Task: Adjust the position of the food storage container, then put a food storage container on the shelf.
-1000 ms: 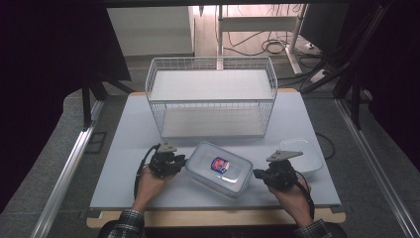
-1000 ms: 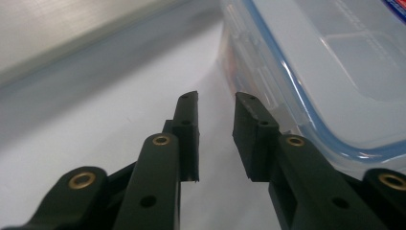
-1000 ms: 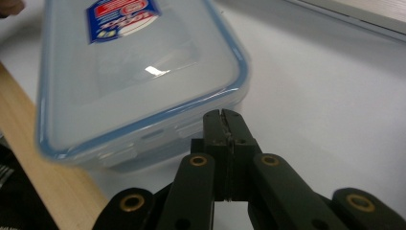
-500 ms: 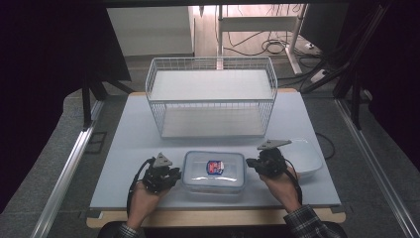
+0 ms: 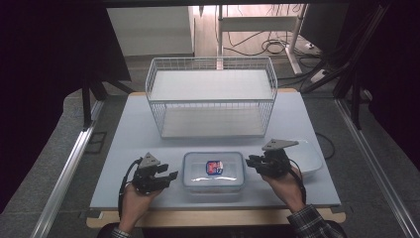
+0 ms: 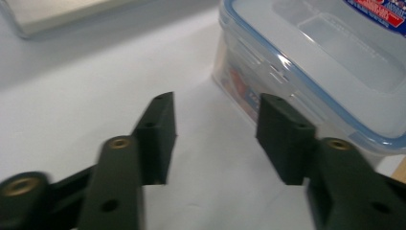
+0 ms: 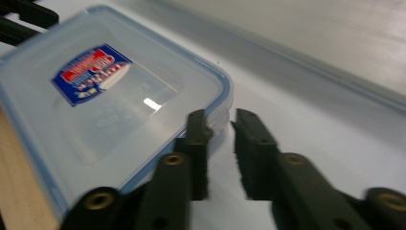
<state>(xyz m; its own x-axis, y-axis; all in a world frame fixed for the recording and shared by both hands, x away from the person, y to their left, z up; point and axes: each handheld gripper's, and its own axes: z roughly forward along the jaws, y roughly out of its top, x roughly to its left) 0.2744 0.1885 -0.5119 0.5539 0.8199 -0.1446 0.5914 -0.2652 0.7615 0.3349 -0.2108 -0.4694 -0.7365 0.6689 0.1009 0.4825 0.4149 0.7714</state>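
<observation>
The lidded box (image 5: 213, 171) sits near the worktop's (image 5: 124, 148) front edge. The left gripper (image 5: 166, 177) and right gripper (image 5: 250, 162) flank it, jaws just opened, gripping nothing.

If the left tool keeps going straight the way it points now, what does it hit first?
Most likely the clear lidded container: the left tool has its jaws open with nothing between them and aims at the container's near side wall. Only bare table lies between, though the depth is hard to judge.

Near edge: lidded container (image 5: 213, 171) sitting between both grippers | Behind: bare table (image 5: 124, 144) lying open | Far: wire basket (image 5: 212, 96) blocking passage | Right: white dish (image 5: 309, 156) standing close.
</observation>
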